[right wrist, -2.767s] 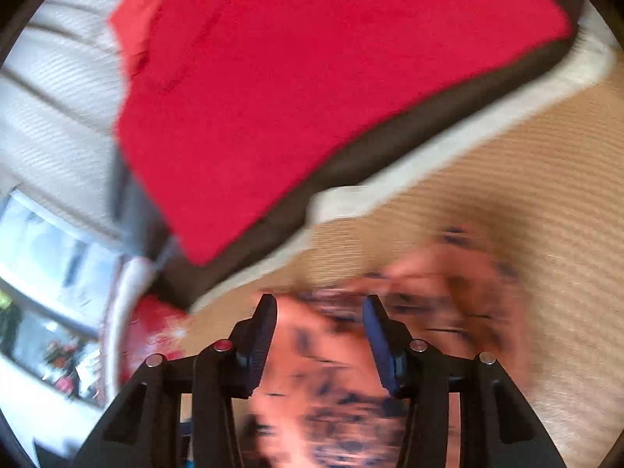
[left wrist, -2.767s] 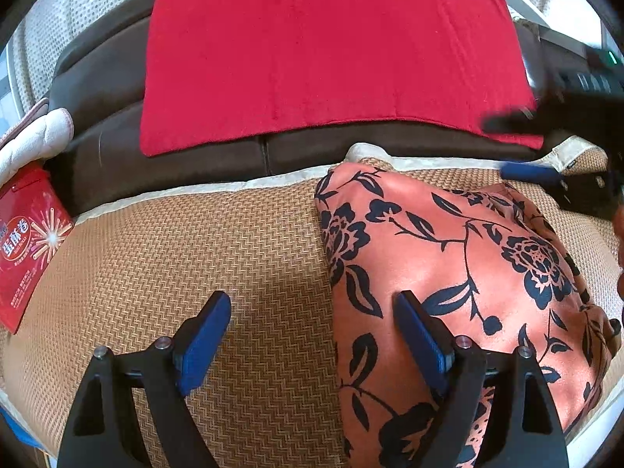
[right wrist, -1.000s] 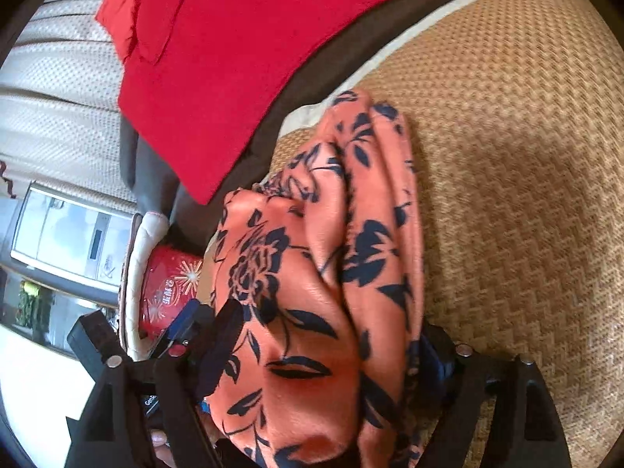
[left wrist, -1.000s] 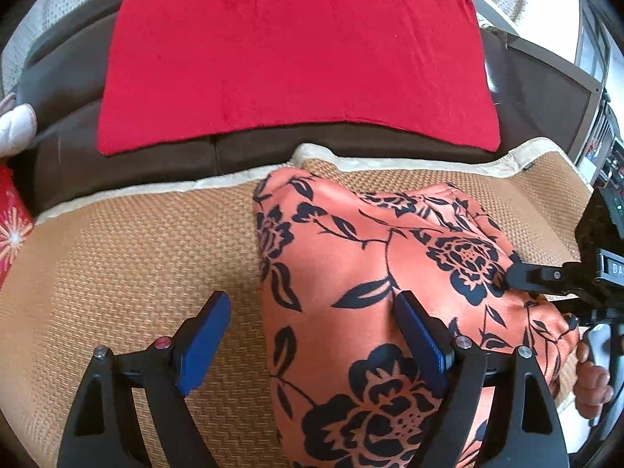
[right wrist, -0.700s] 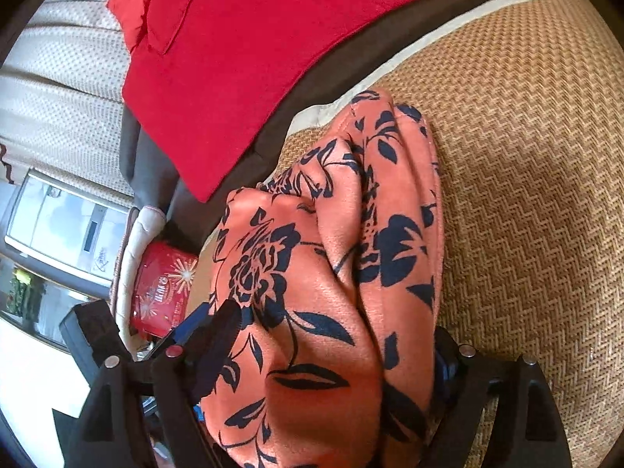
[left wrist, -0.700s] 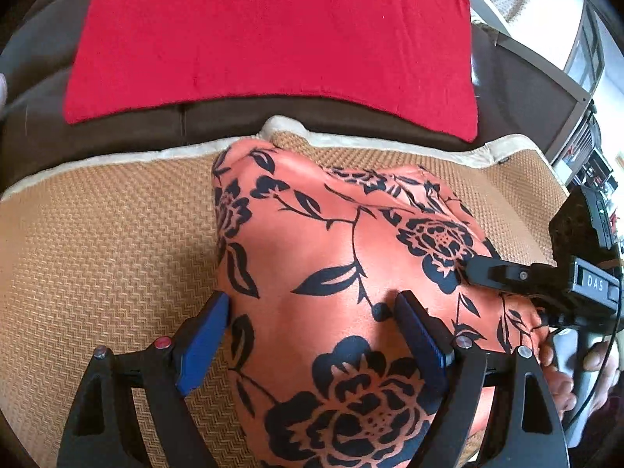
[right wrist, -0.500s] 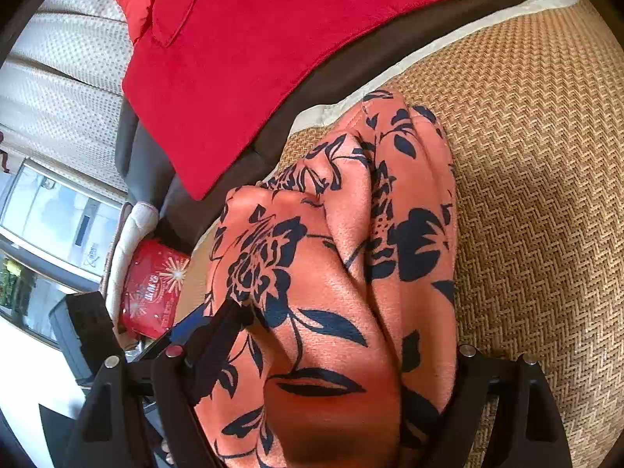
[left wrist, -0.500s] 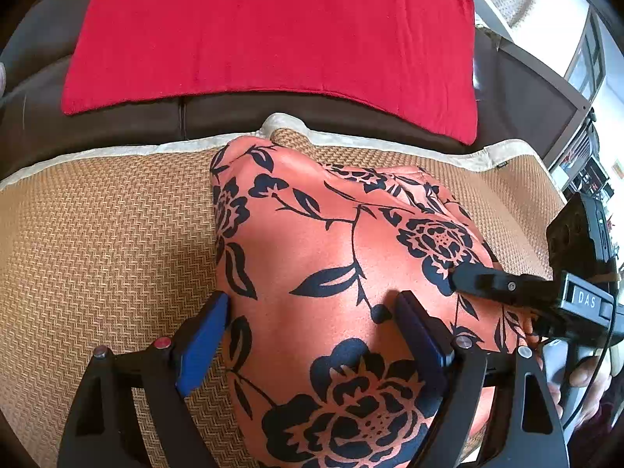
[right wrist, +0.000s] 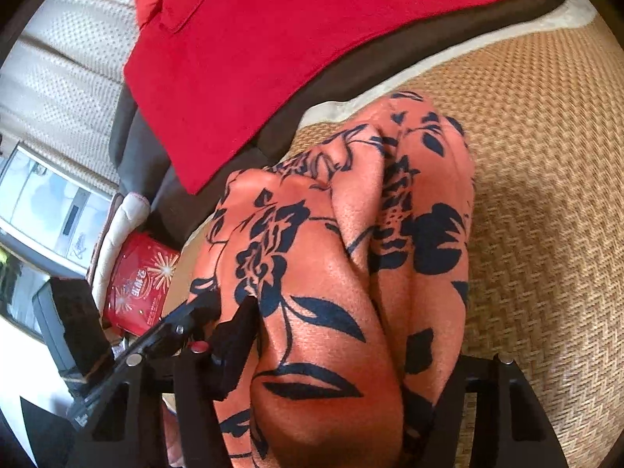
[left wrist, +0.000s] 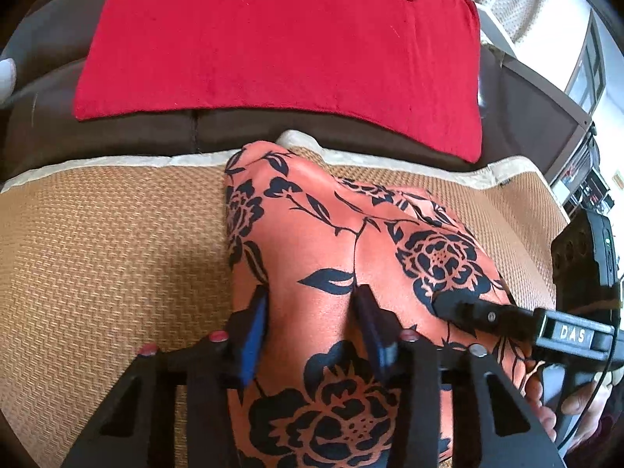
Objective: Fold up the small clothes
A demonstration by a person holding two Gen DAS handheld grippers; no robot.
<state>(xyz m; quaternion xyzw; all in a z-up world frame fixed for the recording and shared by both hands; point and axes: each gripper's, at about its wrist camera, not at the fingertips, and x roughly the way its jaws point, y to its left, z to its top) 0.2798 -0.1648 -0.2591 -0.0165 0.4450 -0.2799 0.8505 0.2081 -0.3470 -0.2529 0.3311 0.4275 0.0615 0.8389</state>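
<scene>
An orange garment with a black flower print [left wrist: 331, 241] lies bunched on a woven tan mat [left wrist: 109, 257]. My left gripper [left wrist: 312, 323] has its blue-padded jaws closed in on a fold of the garment at its near left edge. My right gripper [right wrist: 339, 355] straddles the garment's other end [right wrist: 323, 280], and cloth fills the gap between its jaws. The right gripper also shows in the left wrist view [left wrist: 460, 308], its tip on the cloth. The left gripper shows in the right wrist view [right wrist: 195, 312] at the garment's far side.
A red cloth [left wrist: 273, 39] drapes over the dark brown sofa back [left wrist: 97, 132] behind the mat. A red printed packet [right wrist: 140, 284] and a white cushion [right wrist: 124, 214] lie off the mat's left end. A screen stands to the right [left wrist: 585, 70].
My left gripper's jaws have closed from wide open onto a fold of the garment. The right gripper's jaws have narrowed around the cloth. Both moved a little closer over the garment.
</scene>
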